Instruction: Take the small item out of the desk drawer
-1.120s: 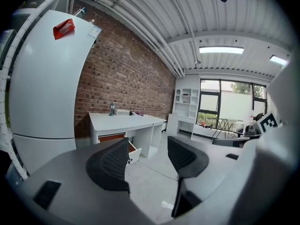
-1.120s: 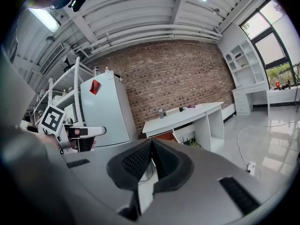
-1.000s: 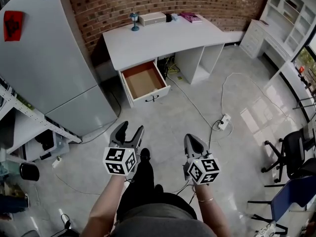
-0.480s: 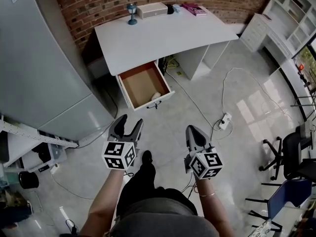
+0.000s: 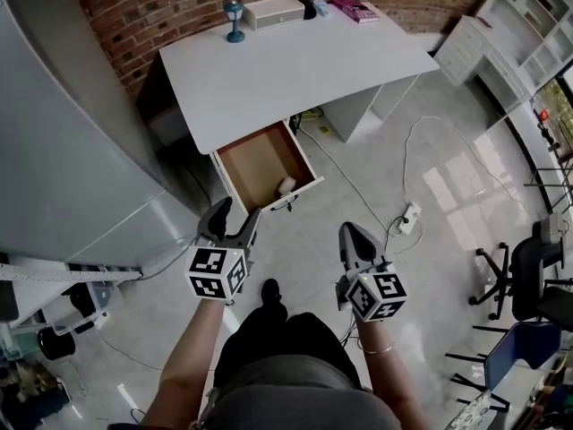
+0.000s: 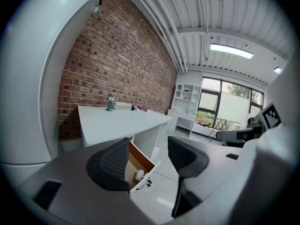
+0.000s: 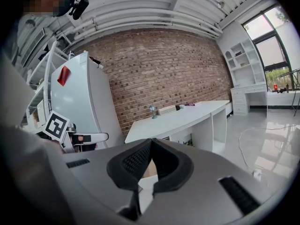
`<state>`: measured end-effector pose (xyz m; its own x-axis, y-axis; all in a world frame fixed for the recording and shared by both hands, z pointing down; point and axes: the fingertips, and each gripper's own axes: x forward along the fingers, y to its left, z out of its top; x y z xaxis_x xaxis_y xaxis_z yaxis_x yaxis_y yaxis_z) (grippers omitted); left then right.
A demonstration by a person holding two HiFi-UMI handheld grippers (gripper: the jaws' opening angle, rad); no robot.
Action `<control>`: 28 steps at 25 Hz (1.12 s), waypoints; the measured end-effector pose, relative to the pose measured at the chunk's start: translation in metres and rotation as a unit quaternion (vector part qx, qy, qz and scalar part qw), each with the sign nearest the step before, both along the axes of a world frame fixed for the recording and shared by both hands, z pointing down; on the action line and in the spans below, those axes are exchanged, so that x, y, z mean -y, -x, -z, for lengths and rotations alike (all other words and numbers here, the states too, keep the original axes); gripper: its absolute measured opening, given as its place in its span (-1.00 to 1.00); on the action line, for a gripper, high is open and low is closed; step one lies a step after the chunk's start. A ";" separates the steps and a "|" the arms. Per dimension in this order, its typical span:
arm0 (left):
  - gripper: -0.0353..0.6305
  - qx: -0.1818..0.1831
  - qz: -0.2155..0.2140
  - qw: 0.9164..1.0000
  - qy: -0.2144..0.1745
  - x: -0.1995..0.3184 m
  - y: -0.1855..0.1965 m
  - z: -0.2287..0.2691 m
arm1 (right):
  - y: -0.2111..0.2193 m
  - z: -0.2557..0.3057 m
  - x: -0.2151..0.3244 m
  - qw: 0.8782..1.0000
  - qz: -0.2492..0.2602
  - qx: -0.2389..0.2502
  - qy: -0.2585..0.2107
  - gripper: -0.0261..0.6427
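Facing the white desk point(image 5: 286, 70) with its brown-lined drawer point(image 5: 253, 155) pulled out, the person holds both tools low over the pale tiled floor, well short of the drawer front. The left gripper point(image 5: 236, 215), a grey two-jaw tool with black ribbed pads, has its jaws spread wide with nothing between them. In the left gripper view the small white rounded item point(image 6: 139, 175) shows through that gap, far ahead, lying inside the drawer just behind its white front panel. The right gripper point(image 5: 351, 233) has its jaws pressed together on nothing and points toward the desk. The step in hand appears to be the approach, with the reach into the drawer not yet begun. The next move probably calls for carrying the left gripper forward and down over the front panel, keeping the jaws apart until they straddle the item. Edges to mind are the panel's top rim with its black handle point(image 5: 285, 204), the drawer's side walls, and the desk top overhanging the drawer's rear. A tall grey refrigerator point(image 5: 72, 150) stands close on the outer side of the left gripper. A white cable and power strip point(image 5: 407, 218) lie on the floor beyond the right gripper, and the floor straight ahead is bare.
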<state>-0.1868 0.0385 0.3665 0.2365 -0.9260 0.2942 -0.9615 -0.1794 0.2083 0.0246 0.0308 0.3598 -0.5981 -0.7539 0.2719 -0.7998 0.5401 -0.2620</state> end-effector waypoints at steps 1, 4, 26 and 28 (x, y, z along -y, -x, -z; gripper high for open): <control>-0.14 -0.002 -0.001 1.000 0.001 0.004 0.002 -0.001 | 0.002 -0.001 0.003 1.000 -0.001 0.000 0.003 -0.90; -0.14 -0.004 -0.004 1.000 0.010 0.013 0.007 -0.009 | 0.006 -0.002 0.011 1.000 -0.006 0.002 0.008 -0.90; -0.14 0.011 -0.015 0.997 0.069 0.075 0.001 -0.044 | 0.012 -0.027 0.074 0.999 -0.001 0.004 0.035 -0.90; -0.14 0.016 -0.019 0.997 0.079 0.083 -0.002 -0.052 | 0.010 -0.032 0.079 0.999 0.000 0.003 0.039 -0.90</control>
<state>-0.1848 -0.0445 0.4181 0.2591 -0.8578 0.4440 -0.9611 -0.1832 0.2068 0.0149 -0.0484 0.3915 -0.6000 -0.7305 0.3262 -0.7980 0.5181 -0.3077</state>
